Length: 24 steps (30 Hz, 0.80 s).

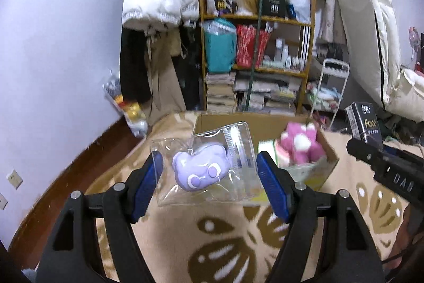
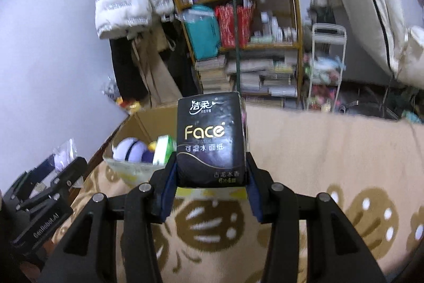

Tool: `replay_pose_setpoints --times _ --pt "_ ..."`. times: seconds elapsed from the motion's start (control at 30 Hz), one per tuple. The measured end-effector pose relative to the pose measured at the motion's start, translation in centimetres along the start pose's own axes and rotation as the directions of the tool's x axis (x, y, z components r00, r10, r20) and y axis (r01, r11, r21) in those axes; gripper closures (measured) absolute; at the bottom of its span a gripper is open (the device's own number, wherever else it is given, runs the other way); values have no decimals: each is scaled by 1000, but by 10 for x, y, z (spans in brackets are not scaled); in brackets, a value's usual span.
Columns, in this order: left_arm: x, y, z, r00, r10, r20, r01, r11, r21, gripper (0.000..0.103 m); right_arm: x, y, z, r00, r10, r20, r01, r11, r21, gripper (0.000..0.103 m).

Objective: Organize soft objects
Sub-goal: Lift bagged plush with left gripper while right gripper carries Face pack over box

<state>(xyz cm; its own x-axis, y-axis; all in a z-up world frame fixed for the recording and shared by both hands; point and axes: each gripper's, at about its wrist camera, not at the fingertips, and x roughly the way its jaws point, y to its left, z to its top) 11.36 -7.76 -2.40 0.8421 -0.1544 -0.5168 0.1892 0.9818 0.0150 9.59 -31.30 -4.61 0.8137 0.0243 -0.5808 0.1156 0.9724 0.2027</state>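
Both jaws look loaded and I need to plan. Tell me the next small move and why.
Probably carry the left gripper forward over the cardboard box before releasing: its bagged purple plush hangs short of the opening, while the right gripper holds the tissue pack.

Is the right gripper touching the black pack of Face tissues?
Touching. The right wrist view shows the right gripper with its blue pads pressed against both sides of the black pack of Face tissues, which stands upright between them above the beige patterned blanket.
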Motion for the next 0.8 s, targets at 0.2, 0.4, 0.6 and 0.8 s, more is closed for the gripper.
replay_pose_setpoints --times 0.2,0.4,0.6,0.8 --pt "-4 -14 33 996 -27 81 22 998 67 31 1 1 12 999 -2 44 2 1000 -1 54" --pt "-3 -24 66 986 -45 159 26 993 119 31 4 -1 38 995 -4 98 5 1000 -15 54" --pt "18 -25 75 987 -52 152 30 990 140 30 18 9 50 990 -47 132 59 995 -86 54" --pt "50 -19 57 996 -54 76 46 993 108 30 51 9 41 997 -45 63 51 994 -101 54"
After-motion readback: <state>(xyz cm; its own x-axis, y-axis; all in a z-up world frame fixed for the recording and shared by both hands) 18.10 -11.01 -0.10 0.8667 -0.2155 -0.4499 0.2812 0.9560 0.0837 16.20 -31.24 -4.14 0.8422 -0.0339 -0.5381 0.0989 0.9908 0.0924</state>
